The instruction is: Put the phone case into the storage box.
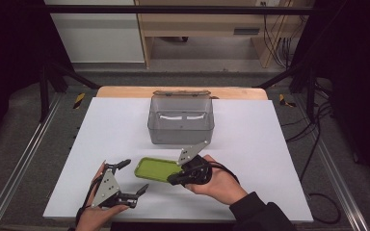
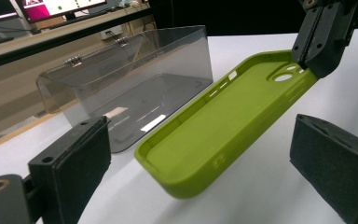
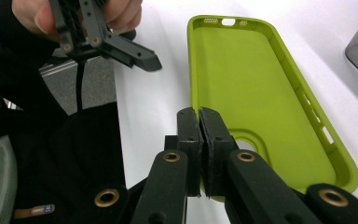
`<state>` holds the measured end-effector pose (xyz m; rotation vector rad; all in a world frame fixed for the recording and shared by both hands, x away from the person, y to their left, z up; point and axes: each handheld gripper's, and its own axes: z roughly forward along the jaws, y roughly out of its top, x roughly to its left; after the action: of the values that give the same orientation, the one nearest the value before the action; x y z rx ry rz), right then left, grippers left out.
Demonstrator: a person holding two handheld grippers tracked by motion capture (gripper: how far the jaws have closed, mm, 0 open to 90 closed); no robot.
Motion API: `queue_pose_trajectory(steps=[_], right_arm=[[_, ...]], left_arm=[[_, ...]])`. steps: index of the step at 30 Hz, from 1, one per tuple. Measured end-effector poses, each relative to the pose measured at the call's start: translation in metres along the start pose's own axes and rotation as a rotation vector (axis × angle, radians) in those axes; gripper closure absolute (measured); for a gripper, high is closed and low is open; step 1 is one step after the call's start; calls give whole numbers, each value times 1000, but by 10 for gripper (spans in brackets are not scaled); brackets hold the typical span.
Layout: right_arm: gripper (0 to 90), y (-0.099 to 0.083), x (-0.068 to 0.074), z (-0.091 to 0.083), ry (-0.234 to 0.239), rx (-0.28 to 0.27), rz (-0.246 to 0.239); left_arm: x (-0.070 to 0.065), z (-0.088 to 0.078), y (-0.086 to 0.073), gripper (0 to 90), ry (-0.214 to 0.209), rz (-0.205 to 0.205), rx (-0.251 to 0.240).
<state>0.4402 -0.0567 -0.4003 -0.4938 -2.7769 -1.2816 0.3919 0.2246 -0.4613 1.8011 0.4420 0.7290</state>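
In the right gripper view, the right gripper is seen with its jaws pressed together on the thin rim of the green case, at the end with the camera hole. The rest of the case reaches forward from these jaws, its open side up. In the high view, the case lies between the two grippers, and the clear box stands beyond them on the worktop.

The left gripper has its jaws wide apart, with nothing between the pads. In the left gripper view, the free end of the case hangs in front of these jaws and seems lifted off the worktop.

The work in hand is judged to be carrying the case to the box. The grip is only on one thin edge, so the case could turn or slip; it should be lifted slowly and kept level. If help is wanted, the free end can be taken by the left jaws on its long sides, gently, because the soft rim bends. The case should be brought over the box wall before it is lowered.

Whether the case rests anywhere on the worktop cannot be told. The grip point is partly covered by the jaws themselves. The hinged lid of the box is cut off and hard to make out.
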Motion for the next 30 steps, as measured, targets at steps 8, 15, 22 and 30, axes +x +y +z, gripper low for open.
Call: queue_pose_trajectory(steps=[8,15,22,30], right_arm=[[880,4,-11,-1,-25,18,26],[880,11,-10,-6,-30,46,0],[880,18,-8,-9,-20,69,-8],[880,29,-6,-4,10,86,-4]], left_arm=[[4,15,11,53,-28,62,-37],[-8,22,14,39,-39,99,-20],[-7,22,11,39,-7,122,-2],[-8,15,9,56,21,176,16]])
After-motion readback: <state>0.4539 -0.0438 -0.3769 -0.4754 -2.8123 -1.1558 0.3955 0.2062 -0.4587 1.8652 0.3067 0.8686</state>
